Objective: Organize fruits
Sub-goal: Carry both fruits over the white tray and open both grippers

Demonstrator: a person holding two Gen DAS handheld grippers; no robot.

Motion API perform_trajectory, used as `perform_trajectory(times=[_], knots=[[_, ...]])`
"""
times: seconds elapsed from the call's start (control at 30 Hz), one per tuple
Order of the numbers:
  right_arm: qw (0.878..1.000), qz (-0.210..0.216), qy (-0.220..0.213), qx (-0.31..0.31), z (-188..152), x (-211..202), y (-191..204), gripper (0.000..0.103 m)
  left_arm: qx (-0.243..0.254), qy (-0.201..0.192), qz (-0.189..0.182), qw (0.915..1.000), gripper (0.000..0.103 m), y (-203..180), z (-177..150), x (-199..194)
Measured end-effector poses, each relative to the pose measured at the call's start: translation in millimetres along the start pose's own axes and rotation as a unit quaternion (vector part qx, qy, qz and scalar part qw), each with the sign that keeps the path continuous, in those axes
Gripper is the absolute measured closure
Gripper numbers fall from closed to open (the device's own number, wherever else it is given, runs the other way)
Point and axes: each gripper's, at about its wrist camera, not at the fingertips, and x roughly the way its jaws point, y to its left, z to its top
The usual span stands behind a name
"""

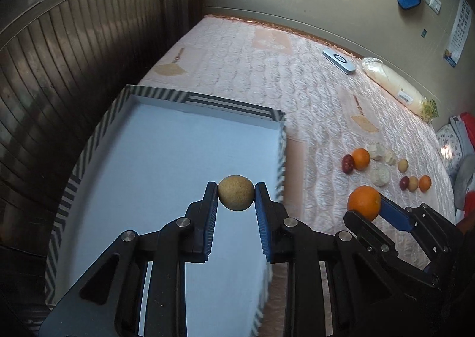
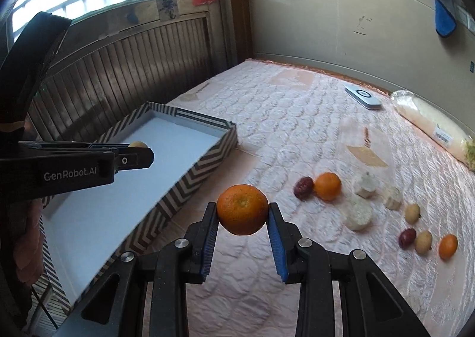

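Note:
My left gripper (image 1: 236, 197) is shut on a small tan round fruit (image 1: 236, 197) and holds it above the white floor of a striped box (image 1: 89, 141). My right gripper (image 2: 242, 210) is shut on an orange (image 2: 242, 208) over the pink mattress, just right of the box (image 2: 196, 170). The right gripper with its orange (image 1: 364, 202) also shows in the left wrist view. On the mattress lie another orange (image 2: 327, 186), a dark red fruit (image 2: 303, 187), several pale pieces (image 2: 358, 213), tan fruits (image 2: 423, 242) and a small orange (image 2: 448, 246).
A wooden slatted wall (image 2: 118, 69) runs behind the box. A flat white device (image 2: 362, 96) and a long plastic-wrapped bag (image 2: 433, 126) lie near the far wall. The left gripper body (image 2: 74, 167) reaches in from the left.

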Motion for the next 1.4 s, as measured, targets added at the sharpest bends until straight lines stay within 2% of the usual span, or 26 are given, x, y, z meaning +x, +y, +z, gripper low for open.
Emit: perform_trajectory(times=[0.17, 0.33, 0.5, 0.77, 0.83, 0.87, 1.0, 1.17, 1.4], knots=[[0.999, 0.028, -0.007, -0.028, 27.5, 20.2, 34.3, 0.071, -0.029, 0.008, 0.030, 0.9991, 0.078, 38.8, 9.6, 15.1], [0.997, 0.048, 0.015, -0.055, 48.5, 56.4, 59.4, 0.071, -0.045, 0.032, 0.046, 0.9974, 0.078, 60.0, 10.9, 41.6], [0.995, 0.051, 0.042, -0.076, 55.3, 88.6, 76.0, 0.071, -0.059, 0.046, 0.049, 0.9960, 0.078, 73.2, 11.7, 56.5], [0.993, 0.055, 0.071, -0.081, 53.4, 123.0, 81.7, 0.071, -0.073, 0.053, 0.059, 0.9941, 0.076, 79.5, 10.2, 64.8], [0.993, 0.055, 0.067, -0.081, 53.6, 124.3, 83.0, 0.070, -0.072, 0.053, 0.063, 0.9940, 0.066, 79.3, 10.1, 65.6], [0.993, 0.059, 0.067, -0.078, 53.4, 125.1, 84.0, 0.069, -0.073, 0.051, 0.065, 0.9939, 0.055, 78.4, 11.0, 66.2], [0.994, 0.073, 0.054, -0.063, 51.8, 119.5, 78.7, 0.061, -0.087, 0.034, 0.074, 0.9929, 0.037, 81.2, 10.0, 59.3], [0.996, 0.074, 0.037, -0.039, 49.4, 99.5, 68.7, 0.059, -0.081, 0.012, 0.082, 0.9933, 0.037, 73.0, 7.1, 43.5], [1.000, 0.027, -0.004, -0.008, 39.5, 53.3, 43.9, 0.055, -0.061, -0.034, 0.074, 0.9948, 0.037, 39.2, -0.3, 12.4]])
